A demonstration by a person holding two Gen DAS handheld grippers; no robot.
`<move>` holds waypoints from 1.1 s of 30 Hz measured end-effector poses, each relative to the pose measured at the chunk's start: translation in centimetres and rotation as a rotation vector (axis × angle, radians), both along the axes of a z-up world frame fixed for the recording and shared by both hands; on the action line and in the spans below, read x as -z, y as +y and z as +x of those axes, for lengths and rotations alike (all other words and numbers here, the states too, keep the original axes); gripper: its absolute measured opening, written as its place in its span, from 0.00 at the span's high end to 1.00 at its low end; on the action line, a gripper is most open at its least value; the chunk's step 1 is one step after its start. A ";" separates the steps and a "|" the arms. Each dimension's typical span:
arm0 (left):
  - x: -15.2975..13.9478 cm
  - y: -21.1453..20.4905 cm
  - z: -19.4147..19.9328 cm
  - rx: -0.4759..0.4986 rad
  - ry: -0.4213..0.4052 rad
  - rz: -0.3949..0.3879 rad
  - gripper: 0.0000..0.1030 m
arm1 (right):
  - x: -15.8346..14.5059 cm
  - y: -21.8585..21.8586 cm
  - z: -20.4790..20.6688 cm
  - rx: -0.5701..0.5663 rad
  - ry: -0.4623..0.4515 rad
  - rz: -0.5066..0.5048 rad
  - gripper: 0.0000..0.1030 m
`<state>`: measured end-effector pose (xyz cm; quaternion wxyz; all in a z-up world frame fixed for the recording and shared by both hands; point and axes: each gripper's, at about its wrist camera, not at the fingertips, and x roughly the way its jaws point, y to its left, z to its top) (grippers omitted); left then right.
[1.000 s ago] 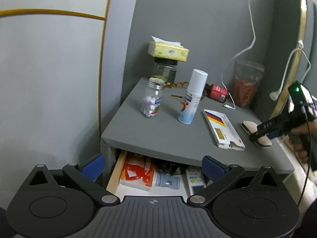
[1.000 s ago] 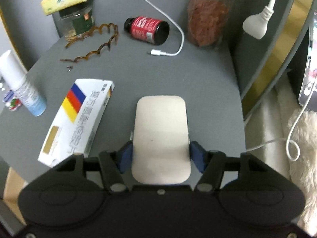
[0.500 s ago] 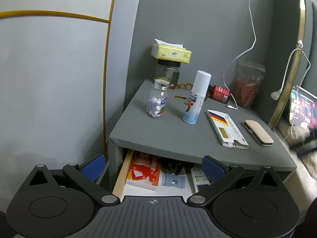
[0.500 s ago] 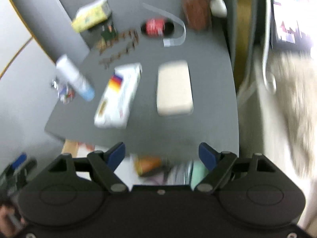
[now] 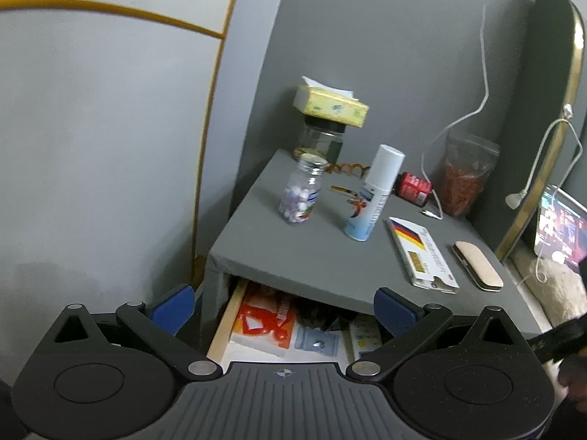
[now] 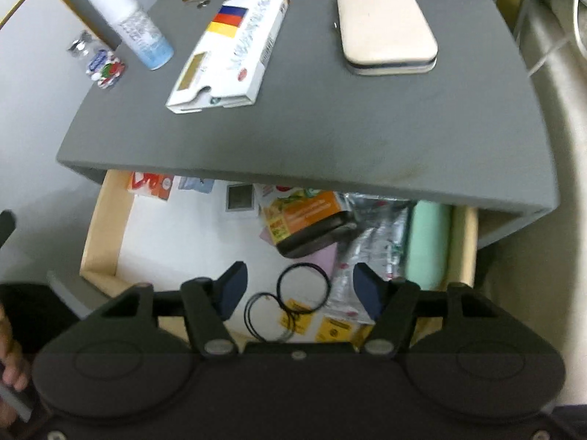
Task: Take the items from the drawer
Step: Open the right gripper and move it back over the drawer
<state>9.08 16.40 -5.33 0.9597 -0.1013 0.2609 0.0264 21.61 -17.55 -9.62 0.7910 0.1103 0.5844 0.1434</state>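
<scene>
The drawer (image 6: 102, 220) under the grey nightstand top (image 6: 367, 128) stands pulled out. In it lie an orange pack (image 6: 308, 216), black hair ties (image 6: 302, 288), a silvery foil packet (image 6: 374, 242), a mint-green roll (image 6: 427, 242) and a red-and-white box (image 6: 150, 185). My right gripper (image 6: 299, 278) points down over the drawer's front, and its jaws are closing. The hair ties show below the gap, untouched by the pads. My left gripper (image 5: 282, 304) hangs open and empty in front of the drawer (image 5: 227, 322). The beige case (image 6: 385, 25) rests on the top.
On the nightstand stand a white medicine box (image 6: 234, 47), a spray can (image 6: 128, 22), a pill bottle (image 5: 301, 194), a jar with a tissue pack (image 5: 330, 104), a red bottle (image 5: 412, 187) and a bag of red bits (image 5: 464, 179). A lit screen (image 5: 557, 231) and bedding lie at the right.
My right gripper let go of the beige case on the nightstand top, pulled back and tipped down over the open drawer. The left gripper has hardly moved.
</scene>
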 end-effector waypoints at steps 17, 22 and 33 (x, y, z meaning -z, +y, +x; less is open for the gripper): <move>-1.6 1.7 -0.5 -0.087 -0.062 -0.058 0.00 | 2.1 14.8 0.9 -0.264 -0.124 0.044 0.35; -2.2 2.6 -1.0 -0.092 -0.053 -0.157 0.00 | 3.5 14.8 -0.4 -0.239 0.034 -0.012 0.45; -4.4 3.0 -2.4 -0.070 -0.102 -0.240 0.00 | 4.3 13.0 -5.6 -0.148 0.109 0.032 0.48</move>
